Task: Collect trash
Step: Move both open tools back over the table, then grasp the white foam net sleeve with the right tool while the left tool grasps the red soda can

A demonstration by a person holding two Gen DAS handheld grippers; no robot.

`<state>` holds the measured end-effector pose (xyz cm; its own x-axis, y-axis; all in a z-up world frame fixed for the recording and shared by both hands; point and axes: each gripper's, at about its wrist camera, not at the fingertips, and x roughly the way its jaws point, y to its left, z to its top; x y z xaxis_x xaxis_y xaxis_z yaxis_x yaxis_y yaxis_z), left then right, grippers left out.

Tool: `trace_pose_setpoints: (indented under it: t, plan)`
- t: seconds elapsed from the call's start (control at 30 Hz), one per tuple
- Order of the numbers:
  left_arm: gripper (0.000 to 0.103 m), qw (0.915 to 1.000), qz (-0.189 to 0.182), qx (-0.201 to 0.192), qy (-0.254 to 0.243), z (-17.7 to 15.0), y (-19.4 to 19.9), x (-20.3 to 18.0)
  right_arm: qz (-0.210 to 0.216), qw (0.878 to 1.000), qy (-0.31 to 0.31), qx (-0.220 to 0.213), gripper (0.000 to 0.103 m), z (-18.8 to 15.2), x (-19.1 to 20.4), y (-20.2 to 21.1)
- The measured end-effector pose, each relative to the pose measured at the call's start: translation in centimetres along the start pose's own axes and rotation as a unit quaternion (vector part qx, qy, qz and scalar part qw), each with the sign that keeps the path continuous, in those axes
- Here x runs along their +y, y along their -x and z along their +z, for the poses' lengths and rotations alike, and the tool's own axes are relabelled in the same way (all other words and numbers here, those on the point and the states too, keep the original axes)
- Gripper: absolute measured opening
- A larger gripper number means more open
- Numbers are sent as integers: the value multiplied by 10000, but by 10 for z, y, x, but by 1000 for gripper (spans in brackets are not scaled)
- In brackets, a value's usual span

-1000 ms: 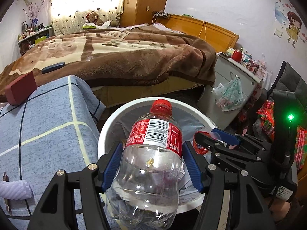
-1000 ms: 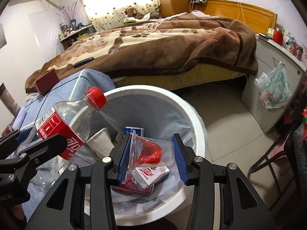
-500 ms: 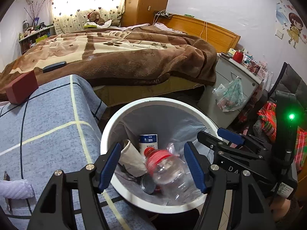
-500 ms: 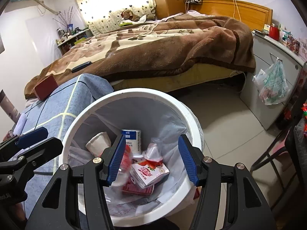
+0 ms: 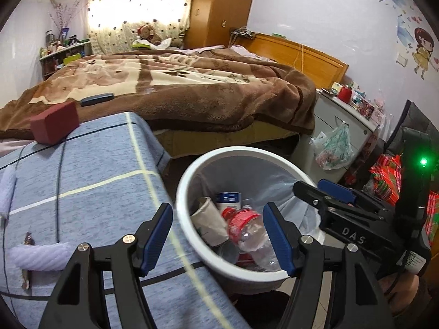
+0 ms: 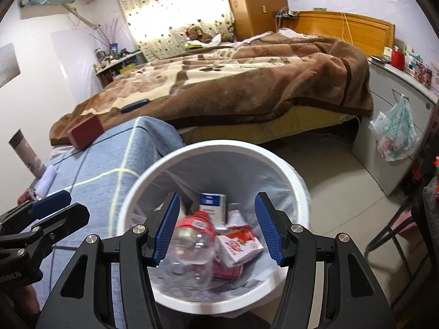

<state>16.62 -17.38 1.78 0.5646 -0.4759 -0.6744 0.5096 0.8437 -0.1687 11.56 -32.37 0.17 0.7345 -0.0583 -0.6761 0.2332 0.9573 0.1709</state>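
Both the left gripper [image 5: 218, 237] and the right gripper [image 6: 216, 226] hover with fingers released and empty over the round white plastic-lined bin [image 6: 290, 172], where the clear red-capped plastic bottle [image 6: 193, 242] lies among cartons, dropped in as trash.

surface: blue checked tablecloth [image 5: 90, 170] | on it: red box [image 5: 53, 126], white rolled cloth [image 5: 41, 255]
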Motion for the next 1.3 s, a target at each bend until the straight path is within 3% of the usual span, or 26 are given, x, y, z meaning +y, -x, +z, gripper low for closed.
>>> trace_pose_setpoints:
  t: [0.37,0.8,1.3]
  plan:
    - [70,9978,437,-287,403,-14,41,56,472,9981,374,-106,58,-2,44,2]
    - [70,9880,1101,-494,960,-45,87,129,1148,9885,985,35,58,-12,107,-7]
    - [70,9669,1842,-567,1672,-82,138,230,1720,9588,2224,417,58,-32,199,-24]
